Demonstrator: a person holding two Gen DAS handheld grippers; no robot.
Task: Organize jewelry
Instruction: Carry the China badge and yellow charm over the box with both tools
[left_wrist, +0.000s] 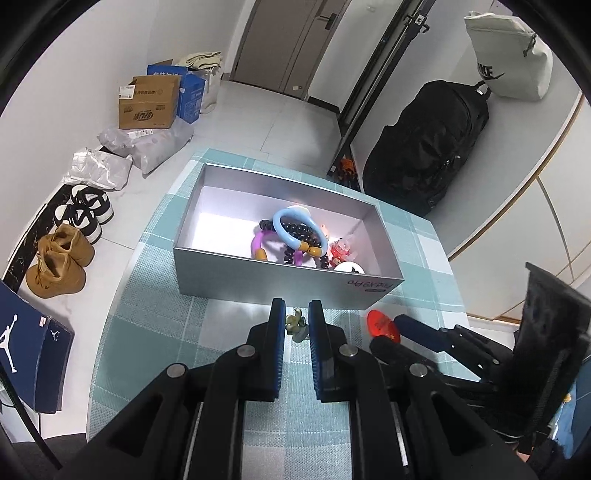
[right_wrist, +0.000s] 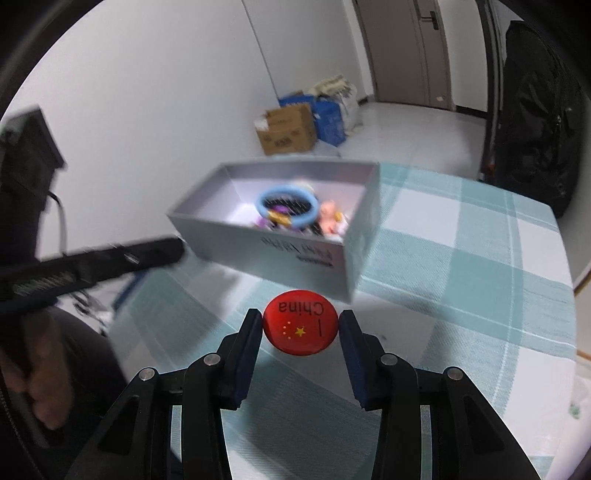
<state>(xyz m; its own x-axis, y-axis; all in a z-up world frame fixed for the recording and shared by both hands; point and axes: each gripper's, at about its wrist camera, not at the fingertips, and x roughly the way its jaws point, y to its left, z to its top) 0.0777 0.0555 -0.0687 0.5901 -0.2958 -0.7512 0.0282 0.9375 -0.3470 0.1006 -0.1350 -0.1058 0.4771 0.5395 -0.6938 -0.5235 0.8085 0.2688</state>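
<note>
The red badge (right_wrist: 300, 322) is sitting between the two fingers of the right gripper (right_wrist: 301, 328), just in front of the grey box (right_wrist: 343, 254). The pads are pressing on its left and right edges, so the right gripper is holding it. I judge the badge to be light, stiff and smooth, with a rounded glossy face. Such a thing is likely to slip or rotate, so the rim, where the pads are now, is the good place to take it. The right gripper is pointing down at a slant toward the near wall of the box.

The left gripper (left_wrist: 296, 317) is also pointing down at a slant, just in front of the same box. Its fingers are closed on a small green charm (left_wrist: 295, 325). This piece looks tiny, hard and uneven, so it is probably easy to lose from a loose grip.

Inside the box, a blue bangle (left_wrist: 299, 230), a purple bangle (left_wrist: 260, 243) and dark beads (left_wrist: 295, 230) are lying together.
</note>
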